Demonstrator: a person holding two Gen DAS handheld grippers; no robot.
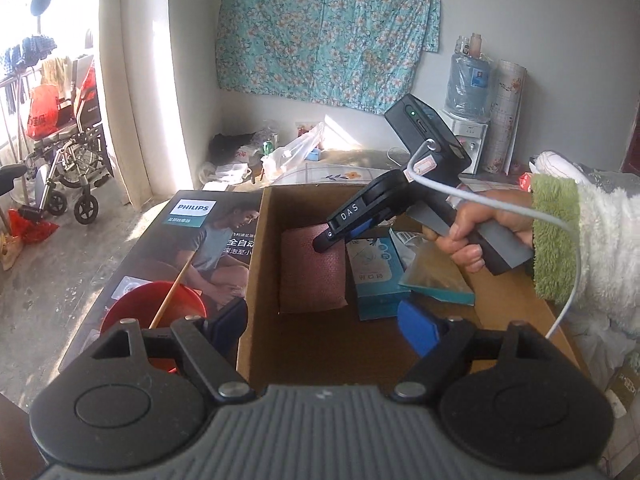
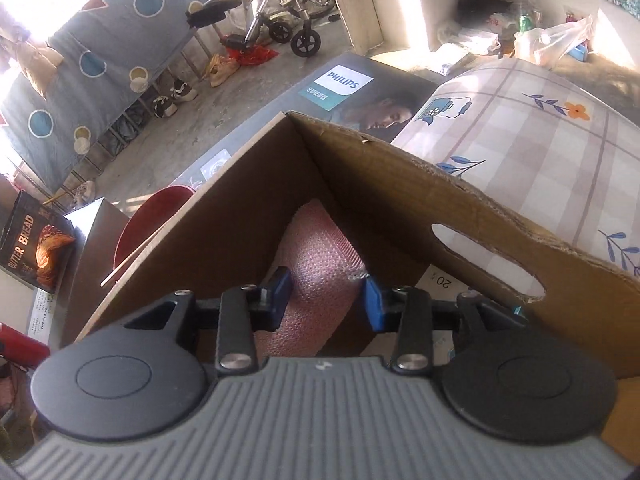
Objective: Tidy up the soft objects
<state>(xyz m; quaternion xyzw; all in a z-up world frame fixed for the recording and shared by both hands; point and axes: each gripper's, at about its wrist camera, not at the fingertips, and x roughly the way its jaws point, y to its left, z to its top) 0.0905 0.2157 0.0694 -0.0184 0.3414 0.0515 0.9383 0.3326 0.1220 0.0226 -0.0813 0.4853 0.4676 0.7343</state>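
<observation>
A dark red textured soft pad [image 1: 312,268] lies in the far left corner of an open cardboard box [image 1: 256,248]. Beside it lie a blue and white packet [image 1: 374,276] and a flat teal packet [image 1: 436,276]. My left gripper [image 1: 326,326] is open and empty over the box's near edge. My right gripper [image 1: 332,236] reaches into the box, tips just over the pad. In the right wrist view its jaws [image 2: 326,300] stand open on either side of the pad [image 2: 316,280], not closed on it.
A Philips carton [image 1: 192,240] lies left of the box, with a red bowl [image 1: 156,312] and a stick on it. A checked floral cushion [image 2: 540,136] lies behind the box. A wheelchair [image 1: 68,160] stands at far left. A water dispenser [image 1: 468,92] stands by the wall.
</observation>
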